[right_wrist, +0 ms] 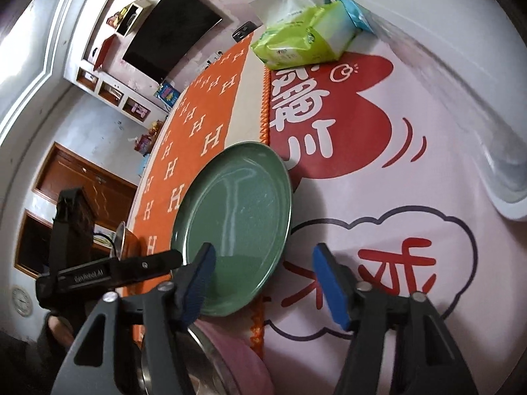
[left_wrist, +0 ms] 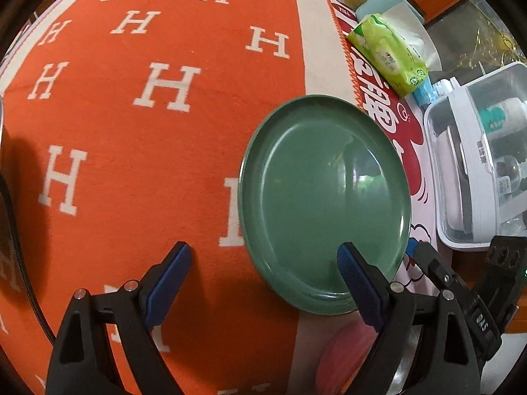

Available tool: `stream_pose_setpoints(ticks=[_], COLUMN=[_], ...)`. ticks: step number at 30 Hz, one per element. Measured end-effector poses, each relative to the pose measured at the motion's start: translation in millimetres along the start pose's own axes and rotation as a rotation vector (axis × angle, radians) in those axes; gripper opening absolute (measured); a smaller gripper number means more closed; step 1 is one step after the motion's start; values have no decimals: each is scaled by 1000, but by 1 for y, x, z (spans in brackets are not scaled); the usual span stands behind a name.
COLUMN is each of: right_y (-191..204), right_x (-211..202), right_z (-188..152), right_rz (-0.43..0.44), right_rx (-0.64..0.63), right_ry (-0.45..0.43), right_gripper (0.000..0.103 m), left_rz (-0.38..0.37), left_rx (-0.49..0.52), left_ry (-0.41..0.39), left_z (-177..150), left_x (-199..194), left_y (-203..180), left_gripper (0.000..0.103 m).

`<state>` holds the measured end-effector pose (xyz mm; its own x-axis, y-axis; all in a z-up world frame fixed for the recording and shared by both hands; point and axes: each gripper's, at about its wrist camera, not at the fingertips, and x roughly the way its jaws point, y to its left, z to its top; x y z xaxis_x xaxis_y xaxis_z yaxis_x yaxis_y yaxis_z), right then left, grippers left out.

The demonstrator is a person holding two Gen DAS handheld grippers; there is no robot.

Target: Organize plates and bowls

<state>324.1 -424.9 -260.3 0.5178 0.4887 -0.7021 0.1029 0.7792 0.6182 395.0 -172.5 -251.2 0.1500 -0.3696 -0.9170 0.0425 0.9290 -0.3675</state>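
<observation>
the round glossy green plate (left_wrist: 324, 204) lies flat on the worktop, just ahead of both grippers. it looks rigid, slick and breakable; its raised near rim is the likely hold. left gripper (left_wrist: 263, 279) and right gripper (right_wrist: 263, 279) are spread, holding nothing. orange h-patterned cloth (left_wrist: 131, 131) leaves room left; a clear plastic box (left_wrist: 477, 164) crowds the right.

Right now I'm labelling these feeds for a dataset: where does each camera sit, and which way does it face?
Left wrist: on the left gripper, facing down-forward at the green plate and orange cloth; both open fingers show, plus the right gripper.
Right wrist: on the right gripper, facing the plate's near rim; open fingers show.
Shared: plate, cloth, green tissue pack.
</observation>
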Motion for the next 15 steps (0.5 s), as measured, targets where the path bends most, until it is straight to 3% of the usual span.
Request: stream_pose_setpoints(ticks=[3,7,15], right_y=[-4,-5,-9], right_x=[7,14,20], right_z=[2,2,4], right_rz=[10,15,51], right_rx=[10,6,16], right_ry=[19,39,40], right_gripper=[44,30,24], left_rz=[10,40,22], left_rx=[18,52,77], left_ry=[-11,-25,-66], left_z=[0,1,-1], left_x=[1,1,-1], left_y=[-3,-7,-10], left_gripper=[85,69,53])
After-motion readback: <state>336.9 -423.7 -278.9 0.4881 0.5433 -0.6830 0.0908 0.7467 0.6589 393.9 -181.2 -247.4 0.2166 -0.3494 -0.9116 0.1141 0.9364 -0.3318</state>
